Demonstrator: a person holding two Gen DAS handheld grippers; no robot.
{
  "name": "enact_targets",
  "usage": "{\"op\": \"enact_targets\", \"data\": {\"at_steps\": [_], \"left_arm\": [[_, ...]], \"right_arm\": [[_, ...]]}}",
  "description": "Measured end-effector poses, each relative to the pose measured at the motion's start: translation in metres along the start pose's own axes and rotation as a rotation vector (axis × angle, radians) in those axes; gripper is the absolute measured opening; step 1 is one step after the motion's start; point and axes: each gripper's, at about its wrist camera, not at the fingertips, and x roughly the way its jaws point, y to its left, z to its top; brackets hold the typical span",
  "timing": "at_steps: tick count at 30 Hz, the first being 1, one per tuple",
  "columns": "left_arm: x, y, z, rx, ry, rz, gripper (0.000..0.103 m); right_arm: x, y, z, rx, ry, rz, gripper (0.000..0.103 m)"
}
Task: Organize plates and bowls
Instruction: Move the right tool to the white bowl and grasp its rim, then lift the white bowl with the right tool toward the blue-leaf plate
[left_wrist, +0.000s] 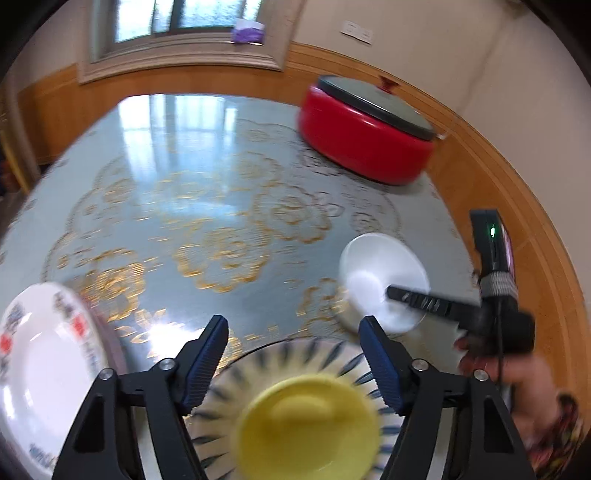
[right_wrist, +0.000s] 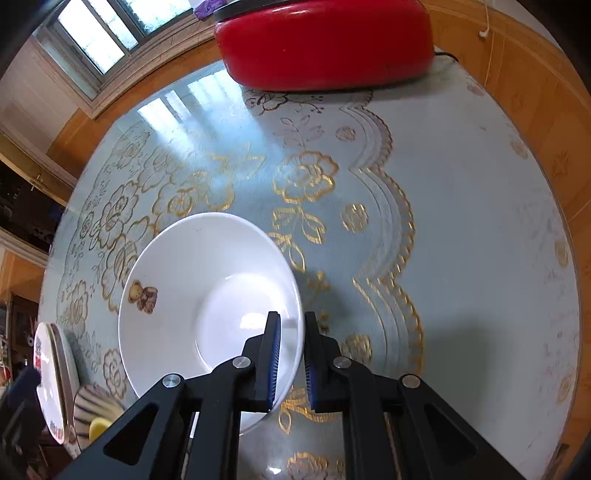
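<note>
A white bowl (right_wrist: 207, 295) with a small bear print rests on the table, and my right gripper (right_wrist: 291, 321) is shut on its near right rim, one finger inside and one outside. In the left wrist view the same white bowl (left_wrist: 380, 273) lies at the right with the right gripper (left_wrist: 395, 293) reaching in over it. My left gripper (left_wrist: 293, 328) is open above a blue-striped bowl (left_wrist: 332, 354) that has a yellow bowl (left_wrist: 306, 424) nested inside; its pads touch neither. A white printed plate (left_wrist: 44, 362) lies to the left.
A red electric pot (left_wrist: 365, 136) with a dark lid stands at the table's far right, near the wood-panelled wall. The glass-topped table (right_wrist: 461, 240) has a floral cloth. A person's hand and patterned sleeve (left_wrist: 554, 424) hold the right gripper.
</note>
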Motion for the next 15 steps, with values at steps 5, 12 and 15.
{"op": "enact_targets", "data": {"at_steps": [5,12,15], "left_arm": [[0.041,-0.025,0.017,0.019,0.087,-0.019,0.067],[0.086,-0.043,0.030,0.031,0.171,-0.024,0.046],[0.096,-0.049,0.024,0.061,0.199,-0.016,0.038]], "right_arm": [[-0.001,-0.011,-0.013,0.028,0.020,0.018,0.011],[-0.003,-0.018,-0.012,0.041,0.031,0.026,0.011],[-0.004,-0.022,-0.014,0.048,0.033,0.032,0.011]]}}
